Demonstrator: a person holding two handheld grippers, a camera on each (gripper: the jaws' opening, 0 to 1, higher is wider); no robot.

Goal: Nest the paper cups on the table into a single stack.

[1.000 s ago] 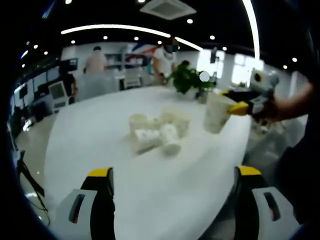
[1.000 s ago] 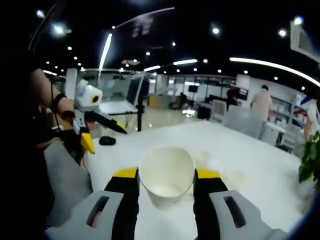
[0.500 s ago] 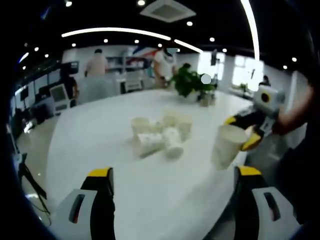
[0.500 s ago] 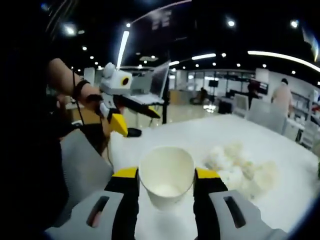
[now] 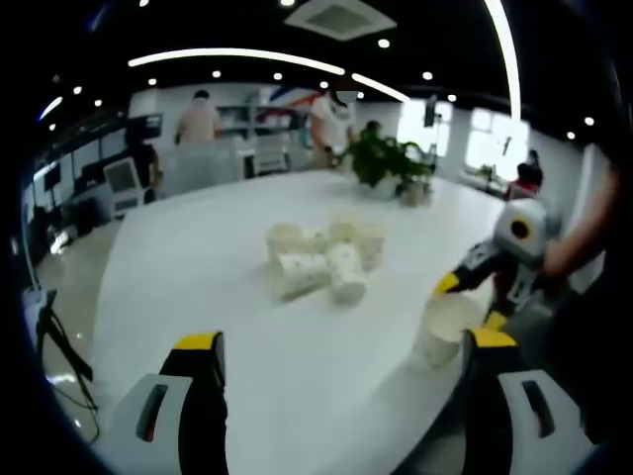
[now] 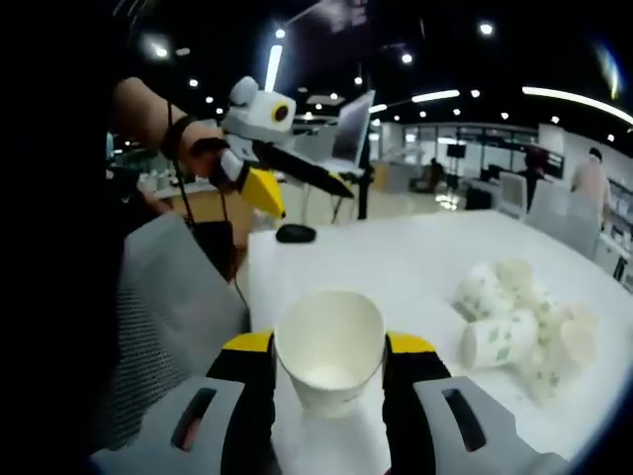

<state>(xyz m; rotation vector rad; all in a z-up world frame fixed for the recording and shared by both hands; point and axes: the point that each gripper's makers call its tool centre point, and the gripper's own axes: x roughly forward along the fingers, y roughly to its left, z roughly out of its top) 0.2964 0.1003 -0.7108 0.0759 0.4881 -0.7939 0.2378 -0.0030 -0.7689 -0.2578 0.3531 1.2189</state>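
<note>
Left gripper view showed the right gripper (image 5: 465, 297) had lowered its pinched cup (image 5: 442, 332) to the table's (image 5: 198, 287) near edge, apart from the pile (image 5: 321, 259); left gripper (image 5: 341, 396) jaws spread, empty.

Potted green plant (image 5: 389, 161) at the far side of the white table (image 5: 198, 267), grey mesh chair (image 6: 163, 307), black computer mouse (image 6: 295, 234) near the table's corner, ceiling light strips (image 5: 237, 57)

No text, label, brand or number can be read in either view. The paper cups (image 6: 514, 322) on the table (image 5: 198, 287) carry a small green printed pattern, too blurred to read.
</note>
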